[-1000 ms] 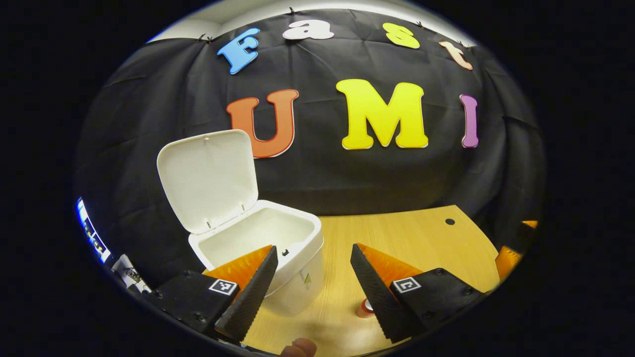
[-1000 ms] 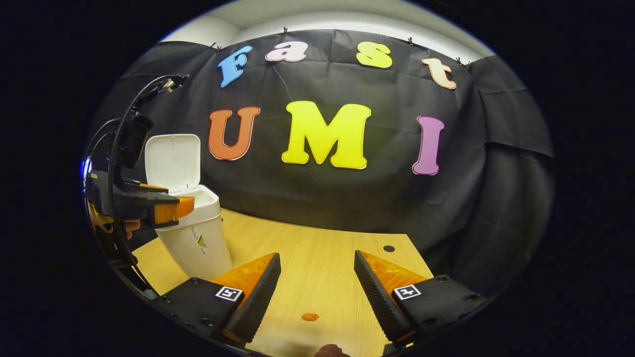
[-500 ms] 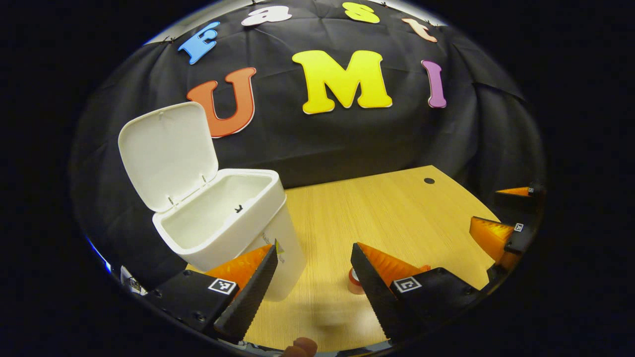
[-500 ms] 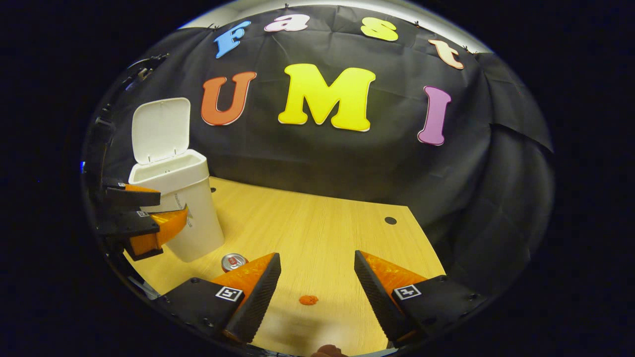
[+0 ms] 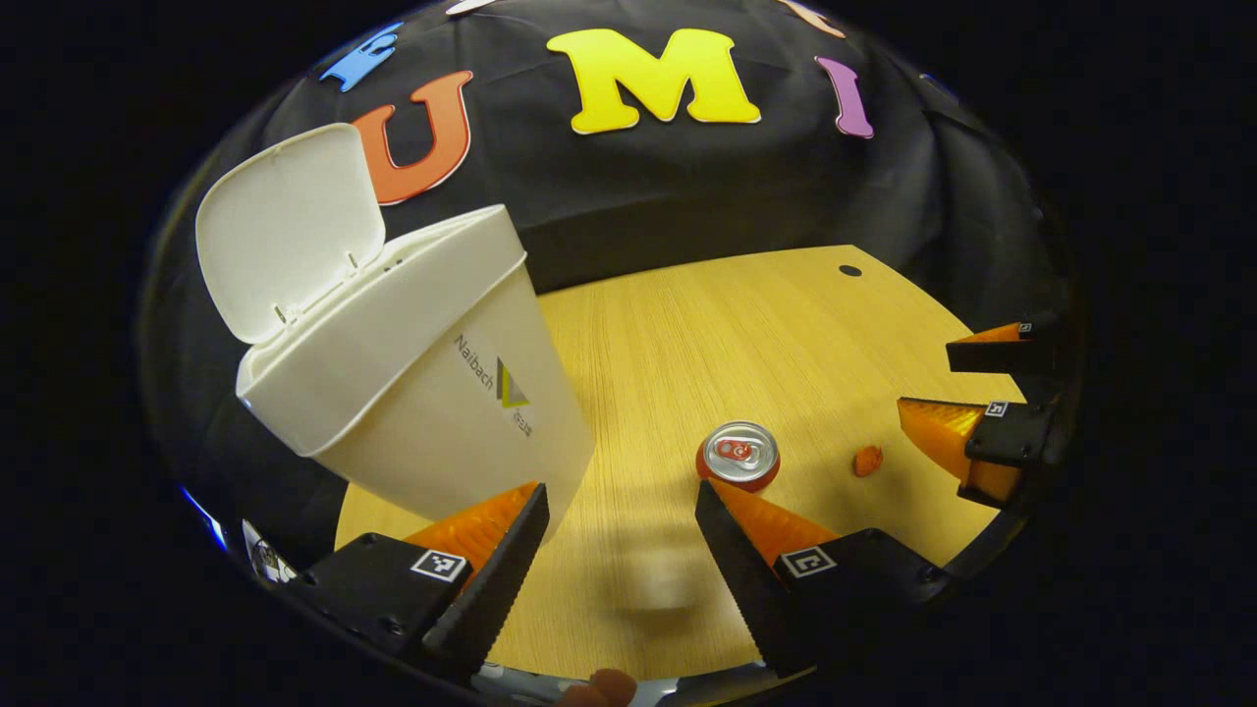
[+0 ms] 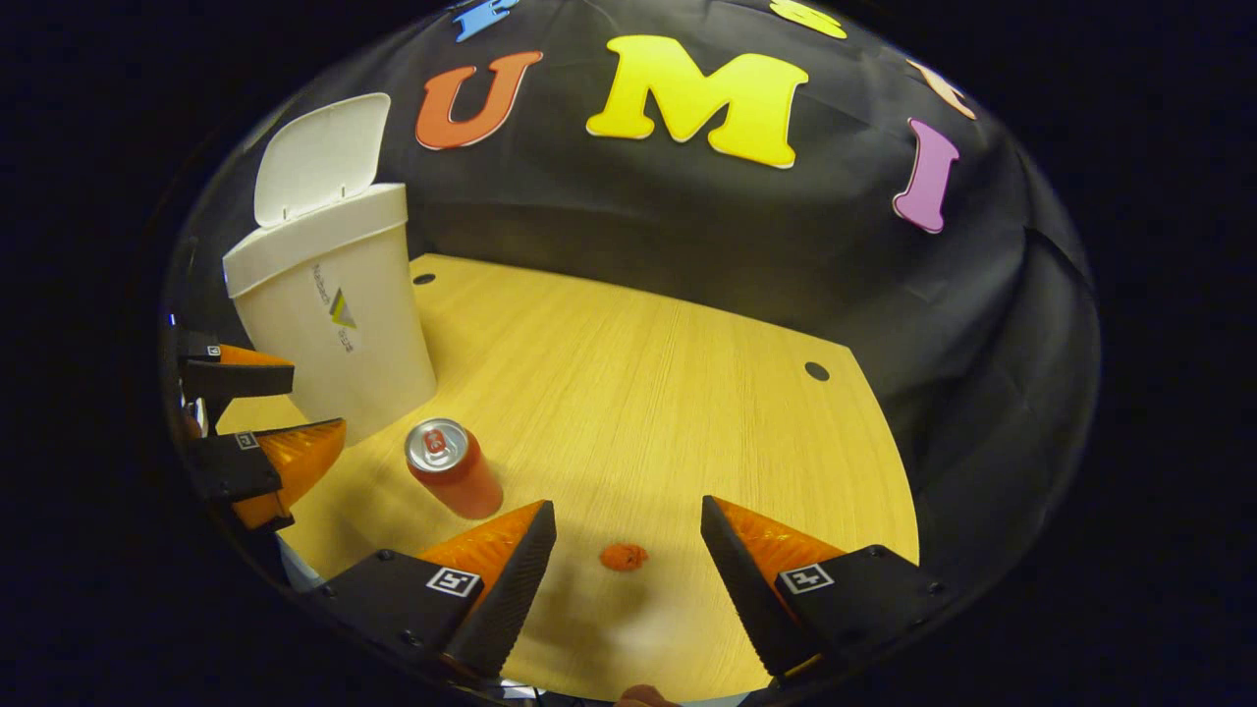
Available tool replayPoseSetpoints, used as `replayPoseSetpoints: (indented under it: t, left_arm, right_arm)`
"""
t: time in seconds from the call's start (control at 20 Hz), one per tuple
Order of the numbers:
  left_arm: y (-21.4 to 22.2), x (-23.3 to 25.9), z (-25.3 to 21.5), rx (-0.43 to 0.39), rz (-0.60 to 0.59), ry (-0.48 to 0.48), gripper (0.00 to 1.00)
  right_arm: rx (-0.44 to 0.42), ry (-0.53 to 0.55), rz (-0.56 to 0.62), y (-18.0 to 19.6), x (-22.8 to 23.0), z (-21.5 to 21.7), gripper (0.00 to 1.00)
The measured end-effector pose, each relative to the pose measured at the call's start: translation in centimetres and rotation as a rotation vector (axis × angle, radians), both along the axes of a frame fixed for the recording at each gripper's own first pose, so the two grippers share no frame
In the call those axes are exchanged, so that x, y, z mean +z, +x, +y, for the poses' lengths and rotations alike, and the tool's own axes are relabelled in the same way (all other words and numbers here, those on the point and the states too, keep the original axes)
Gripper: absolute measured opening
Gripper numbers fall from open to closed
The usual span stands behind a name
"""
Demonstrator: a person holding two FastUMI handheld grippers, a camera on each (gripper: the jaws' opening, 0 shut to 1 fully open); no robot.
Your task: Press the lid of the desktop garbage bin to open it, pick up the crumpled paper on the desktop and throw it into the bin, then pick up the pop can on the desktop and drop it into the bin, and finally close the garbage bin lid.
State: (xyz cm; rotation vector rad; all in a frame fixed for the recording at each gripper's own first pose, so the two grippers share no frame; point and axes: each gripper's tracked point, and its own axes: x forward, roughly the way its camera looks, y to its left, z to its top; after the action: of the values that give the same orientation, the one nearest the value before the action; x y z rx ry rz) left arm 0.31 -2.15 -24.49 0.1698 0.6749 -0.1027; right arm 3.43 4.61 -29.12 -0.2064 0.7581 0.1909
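The white desktop bin (image 5: 432, 412) stands at the left of the wooden table with its lid (image 5: 285, 221) tipped up and open; its inside is hidden from here. A red pop can (image 5: 738, 455) stands upright just beyond my left gripper (image 5: 619, 501), which is open and holds nothing. A small orange crumpled paper (image 5: 867, 460) lies to the can's right. In the right gripper view the paper (image 6: 624, 557) lies on the table just beyond my open, empty right gripper (image 6: 627, 513), the can (image 6: 452, 469) is to its left, and the bin (image 6: 334, 314) stands behind the can.
The wooden table (image 6: 638, 393) ends at the black cloth wall, with a dark cable hole (image 6: 816, 371) near its back right. The other gripper shows open at each view's edge: the right gripper (image 5: 967, 388) and the left gripper (image 6: 309, 401).
Both grippers have come down and tilted toward the table. The left one has drawn back from over the bin's opening. The can and the orange paper now show in full.
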Motion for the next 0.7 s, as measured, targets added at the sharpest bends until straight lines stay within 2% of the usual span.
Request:
replayPoseSetpoints:
  t: [0.4,0.7]
  left_arm:
    - [-0.1,-1.9,-1.1,-0.060,0.047,-0.013,0.99]
    - [0.0,-2.9,-0.1,-0.018,0.081,-0.034,0.99]
  right_arm:
    - [0.034,-0.085,0.263,-0.7,-8.6,0.4,0.94]
    - [-0.023,-0.115,0.377,-0.1,-11.1,-0.7,0.94]
